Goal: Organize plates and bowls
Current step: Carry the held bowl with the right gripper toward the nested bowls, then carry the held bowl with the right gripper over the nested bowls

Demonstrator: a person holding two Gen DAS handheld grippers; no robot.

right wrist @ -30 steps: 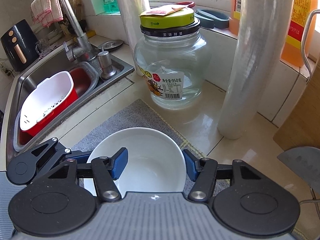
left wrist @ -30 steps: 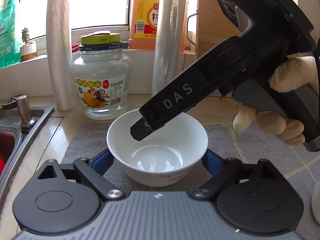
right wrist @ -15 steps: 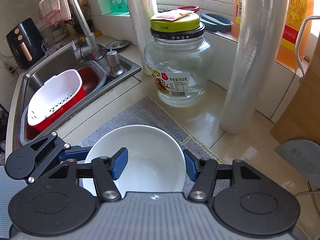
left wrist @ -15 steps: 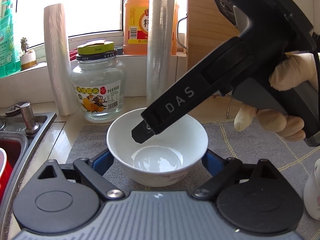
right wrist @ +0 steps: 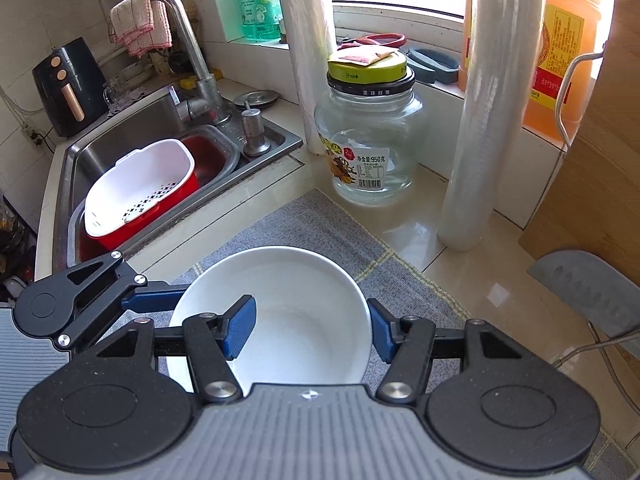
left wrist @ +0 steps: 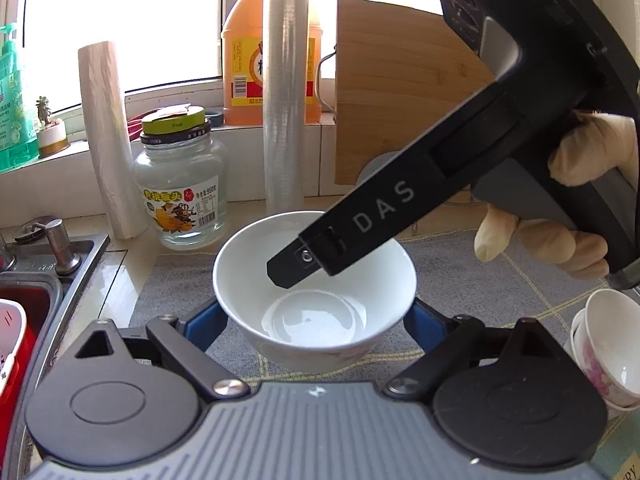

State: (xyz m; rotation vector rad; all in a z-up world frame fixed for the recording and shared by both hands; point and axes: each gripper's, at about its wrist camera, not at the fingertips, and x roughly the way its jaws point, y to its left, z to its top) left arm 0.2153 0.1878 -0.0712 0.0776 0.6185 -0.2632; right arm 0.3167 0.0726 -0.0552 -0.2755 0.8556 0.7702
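A white bowl (left wrist: 248, 280) hangs above the grey mat (left wrist: 460, 264), gripped from two sides. My left gripper (left wrist: 312, 322) is shut on it, one blue pad against each outer side. My right gripper (right wrist: 310, 330) is shut on the bowl's (right wrist: 304, 280) right wall, with one pad inside and one outside. In the left wrist view a gloved hand (left wrist: 560, 240) brings the right gripper in from the upper right, and its black finger (left wrist: 360, 232) reaches into the bowl. In the right wrist view the left gripper's blue finger (right wrist: 148, 302) touches the bowl's left side.
Beyond the mat stand a glass jar (right wrist: 368, 148), a cling film roll (right wrist: 488, 120), a white roll (left wrist: 104, 140) and an orange oil bottle (left wrist: 244, 60). A wooden board (left wrist: 400, 92) leans at the right. The sink (right wrist: 120, 148) holds a red-and-white basket (right wrist: 140, 192). Stacked floral cups (left wrist: 608, 352) lie at the right.
Both grippers have risen and pulled back with the bowl held between them. The jar and rolls look farther off, and the floral cups have come into the left wrist view.
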